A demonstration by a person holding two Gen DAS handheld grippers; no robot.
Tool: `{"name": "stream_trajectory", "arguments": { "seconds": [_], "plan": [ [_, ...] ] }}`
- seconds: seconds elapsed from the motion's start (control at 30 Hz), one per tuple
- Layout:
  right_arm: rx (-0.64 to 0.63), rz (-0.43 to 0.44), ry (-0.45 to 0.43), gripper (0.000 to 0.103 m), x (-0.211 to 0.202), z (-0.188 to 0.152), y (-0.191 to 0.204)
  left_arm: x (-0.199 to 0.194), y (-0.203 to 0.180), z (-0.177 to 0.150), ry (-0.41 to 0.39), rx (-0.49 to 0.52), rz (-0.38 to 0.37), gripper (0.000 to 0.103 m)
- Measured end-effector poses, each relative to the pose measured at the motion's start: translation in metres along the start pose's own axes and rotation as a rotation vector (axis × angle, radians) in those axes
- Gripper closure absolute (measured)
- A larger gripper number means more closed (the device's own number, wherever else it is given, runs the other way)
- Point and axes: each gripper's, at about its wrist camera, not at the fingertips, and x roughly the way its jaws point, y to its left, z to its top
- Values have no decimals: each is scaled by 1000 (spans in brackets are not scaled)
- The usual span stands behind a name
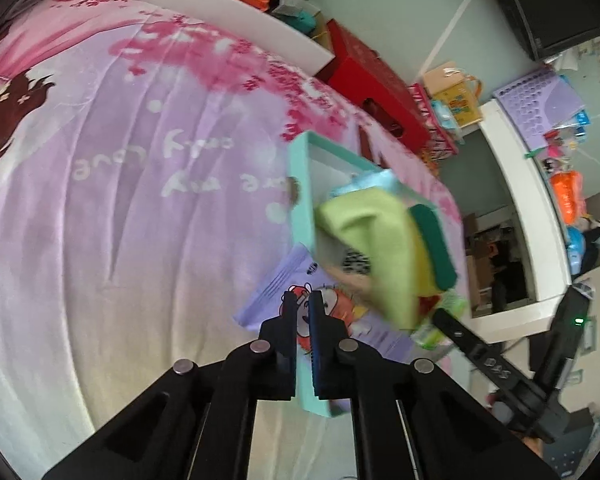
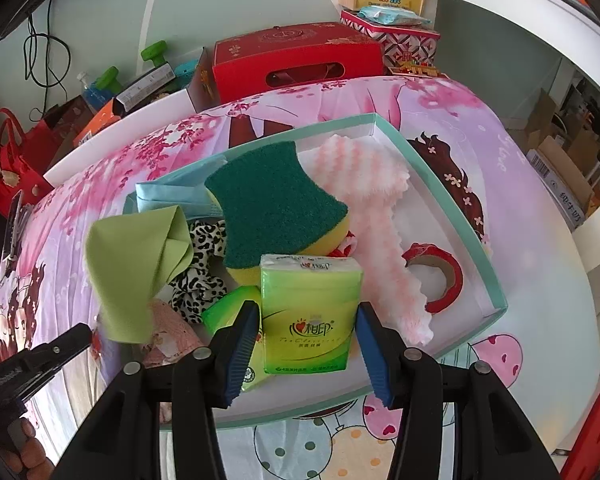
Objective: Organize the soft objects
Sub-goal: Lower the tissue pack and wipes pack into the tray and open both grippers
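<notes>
A teal-rimmed box lies on the bed and holds a green-and-yellow sponge, a pink fluffy cloth, a light green cloth, a leopard-print scrunchie and a red tape roll. My right gripper is shut on a green tissue pack, which stands upright over the box's near side. In the left wrist view my left gripper is shut, with the box's teal wall running between its fingers. A lilac cartoon-print pack lies under them.
The bed sheet is pink and purple and stretches wide to the left. A red carton and other boxes stand past the bed's far edge. A white shelf unit with clutter stands to the right. A second green pack sits beside the held one.
</notes>
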Motion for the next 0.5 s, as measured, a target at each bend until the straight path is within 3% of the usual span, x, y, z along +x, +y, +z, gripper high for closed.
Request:
{"name": "stream_trajectory", "arguments": {
  "seconds": [0.2, 0.43, 0.47, 0.5],
  "plan": [
    [-2, -2, 1, 50, 1, 0, 0, 5, -16, -3, 22, 27, -59, 99],
    [-2, -4, 1, 50, 1, 0, 0, -15, -33, -2, -42, 113, 42, 98],
    [-1, -4, 0, 50, 1, 0, 0, -16, -32, -2, -45, 117, 58, 97],
    [-1, -5, 0, 50, 0, 0, 0, -16, -30, -1, -43, 118, 73, 89]
  ]
}}
